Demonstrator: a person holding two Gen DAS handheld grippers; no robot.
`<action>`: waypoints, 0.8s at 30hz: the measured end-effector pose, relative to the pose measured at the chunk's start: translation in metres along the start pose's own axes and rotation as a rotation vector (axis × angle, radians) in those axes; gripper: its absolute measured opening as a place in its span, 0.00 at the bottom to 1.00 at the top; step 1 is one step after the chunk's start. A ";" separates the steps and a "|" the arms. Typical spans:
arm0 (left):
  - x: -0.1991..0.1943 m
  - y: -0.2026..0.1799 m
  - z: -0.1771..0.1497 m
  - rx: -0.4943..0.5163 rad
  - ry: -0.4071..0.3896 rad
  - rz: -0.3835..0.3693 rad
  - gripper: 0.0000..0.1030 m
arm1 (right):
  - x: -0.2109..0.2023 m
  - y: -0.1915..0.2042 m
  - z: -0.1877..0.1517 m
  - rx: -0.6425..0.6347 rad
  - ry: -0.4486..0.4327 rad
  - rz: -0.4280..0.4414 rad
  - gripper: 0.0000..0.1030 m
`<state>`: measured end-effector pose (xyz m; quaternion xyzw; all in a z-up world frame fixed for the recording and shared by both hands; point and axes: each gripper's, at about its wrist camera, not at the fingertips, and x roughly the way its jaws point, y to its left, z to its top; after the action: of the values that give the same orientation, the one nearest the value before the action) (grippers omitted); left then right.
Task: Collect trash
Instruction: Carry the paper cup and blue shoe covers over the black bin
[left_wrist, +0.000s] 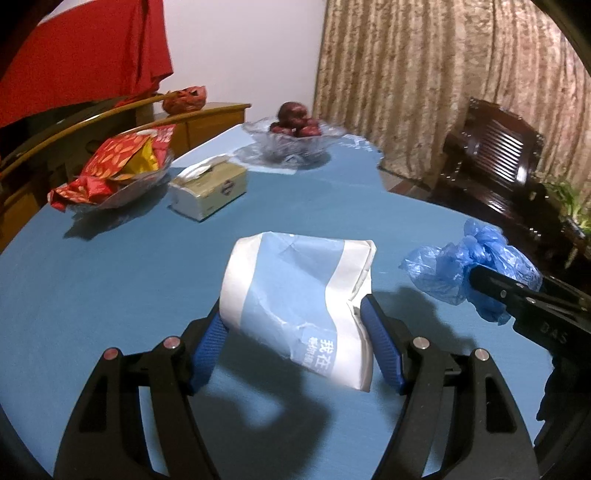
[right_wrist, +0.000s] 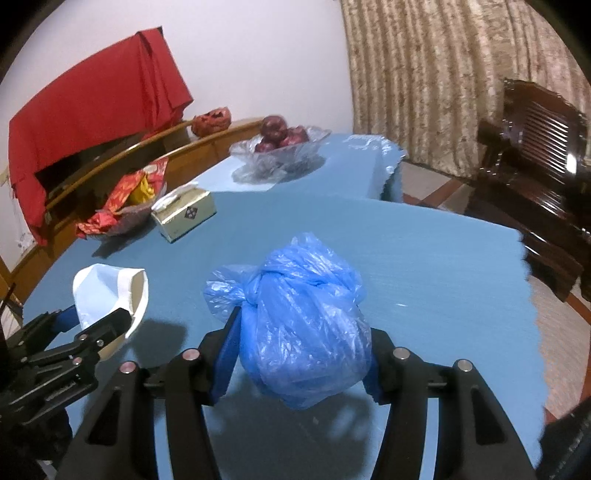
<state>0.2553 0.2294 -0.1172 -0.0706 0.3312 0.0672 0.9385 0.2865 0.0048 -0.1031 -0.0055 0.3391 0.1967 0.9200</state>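
My left gripper (left_wrist: 293, 334) is clamped about half wide on a crushed white-and-light-blue paper cup (left_wrist: 295, 299), held clear above the blue tablecloth-covered table (left_wrist: 110, 288); shadow underneath. Right gripper (right_wrist: 297, 347) pinches a knotted blue plastic bag (right_wrist: 303, 325), also off the table, just right of the cup. Further back: beige tissue box (left_wrist: 210, 190), glass dish w/ red snack wrappers (left_wrist: 110, 177), glass bowl of red apples (left_wrist: 295, 136). Dark wooden chair (left_wrist: 491, 155) at right by the curtain. Nothing btwn me & those.

Creased paper bag (left_wrist: 295, 295); thin crinkly blue plastic bag (right_wrist: 303, 332); matt blue tablecloth (left_wrist: 110, 288); glossy wooden chair (left_wrist: 495, 162).
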 end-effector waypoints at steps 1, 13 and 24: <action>-0.004 -0.005 -0.001 0.003 -0.003 -0.009 0.67 | -0.009 -0.005 -0.002 0.007 -0.007 -0.005 0.54; -0.053 -0.093 -0.016 0.079 -0.016 -0.155 0.67 | -0.117 -0.068 -0.038 0.086 -0.075 -0.121 0.54; -0.086 -0.170 -0.034 0.161 -0.017 -0.283 0.67 | -0.191 -0.116 -0.069 0.143 -0.123 -0.237 0.54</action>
<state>0.1976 0.0496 -0.0740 -0.0405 0.3145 -0.0917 0.9439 0.1536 -0.1809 -0.0506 0.0323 0.2921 0.0619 0.9538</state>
